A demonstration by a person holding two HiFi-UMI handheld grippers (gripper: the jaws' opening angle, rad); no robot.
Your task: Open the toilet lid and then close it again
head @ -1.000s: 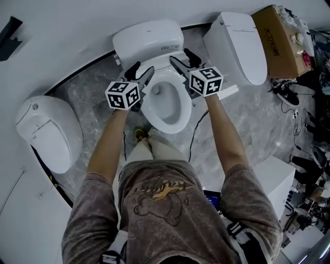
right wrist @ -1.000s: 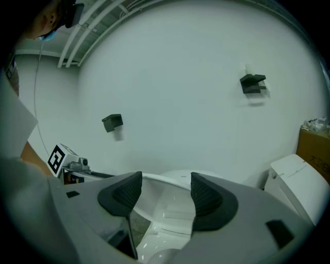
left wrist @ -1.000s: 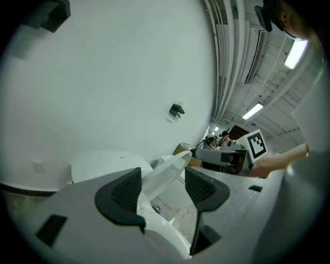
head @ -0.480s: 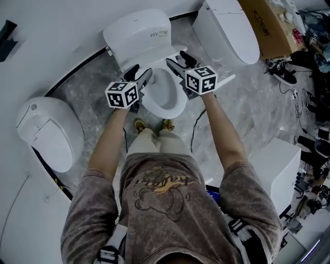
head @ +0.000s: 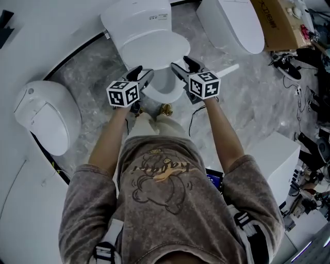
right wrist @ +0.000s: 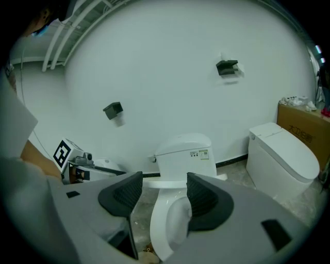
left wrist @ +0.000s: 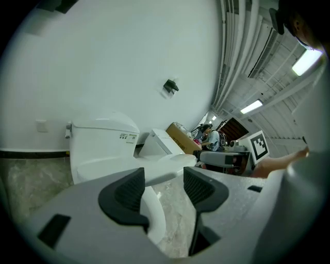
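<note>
Both left gripper (head: 143,72), just narrowing, and right gripper (head: 181,63) spread empty fingers beside toilet lid (head: 154,49); tank label (head: 157,15) illegible.

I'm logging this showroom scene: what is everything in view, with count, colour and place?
middle toilet: one, white, straight ahead; lid partly lowered over bowl
left toilet: one, white, lid shut, floor at left
right toilet: one, white, lid shut, upper right
cardboard box: one, brown, far right by wall
wall fittings: two, black, on white wall
floor: grey marble
left gripper: one, grey with black pads, left of bowl; jaws open, just closed slightly, nothing gripped
right gripper: one, same colours, right of bowl; jaws open, empty
</note>
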